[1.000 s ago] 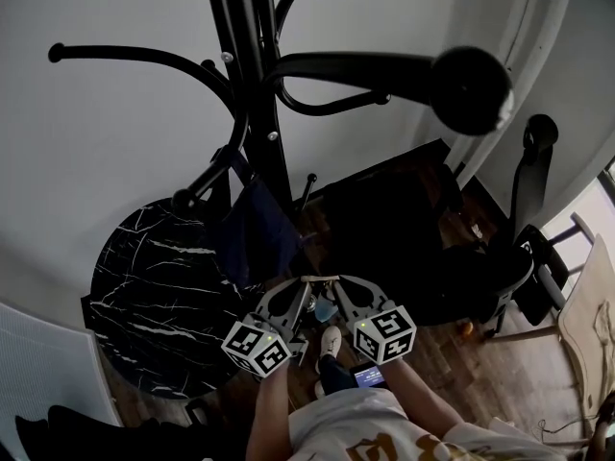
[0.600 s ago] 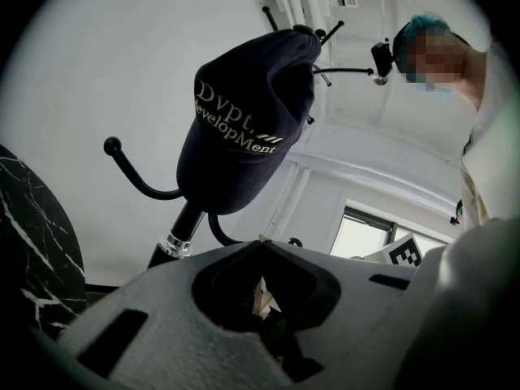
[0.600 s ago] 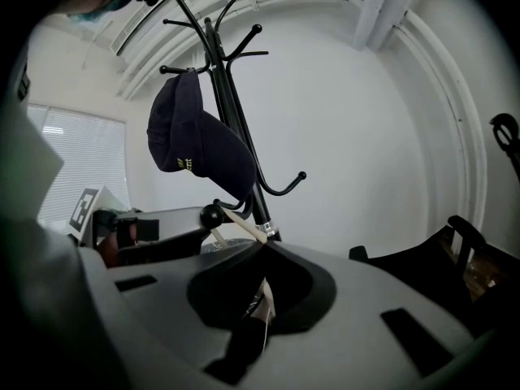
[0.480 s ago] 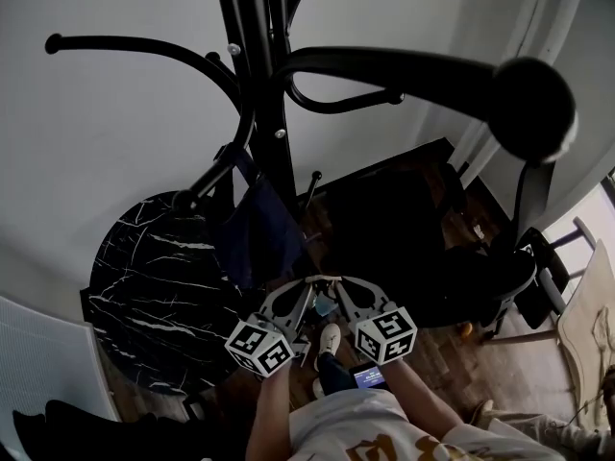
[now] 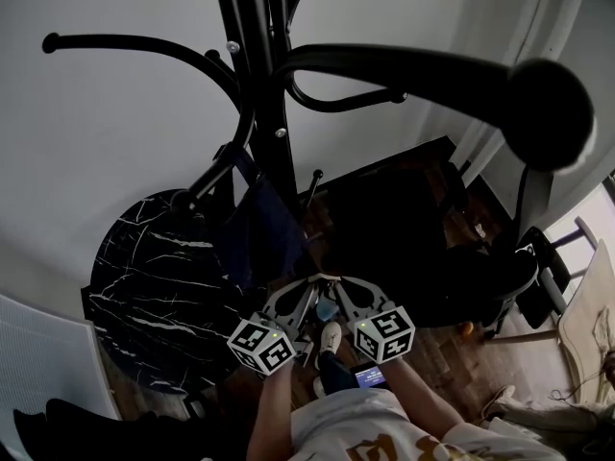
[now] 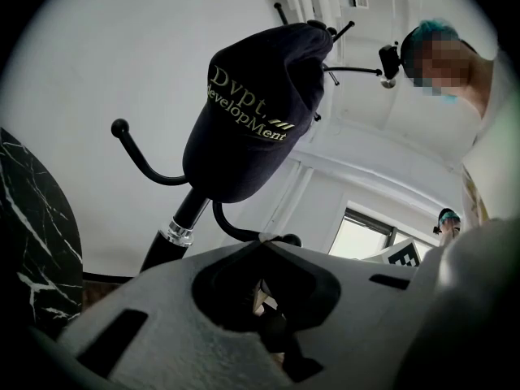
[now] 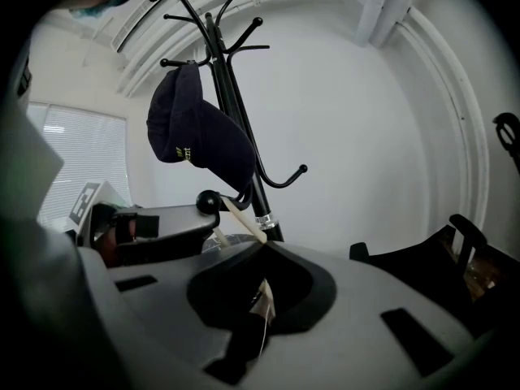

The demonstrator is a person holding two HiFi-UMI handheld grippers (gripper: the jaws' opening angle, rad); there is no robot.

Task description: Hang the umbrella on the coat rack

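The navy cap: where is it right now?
In the head view the navy cap hangs from a low hook of the coat rack, left of its pole, beside the black marble tabletop.

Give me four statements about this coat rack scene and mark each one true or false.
1. A navy cap hangs on the coat rack. True.
2. The left gripper has its fingers spread wide. False: they meet at the tips, pinching a pale strap.
3. The right gripper is shut on the pale strap too. True.
4. The round surface beside the rack is plain white. False: it is black with white veins.
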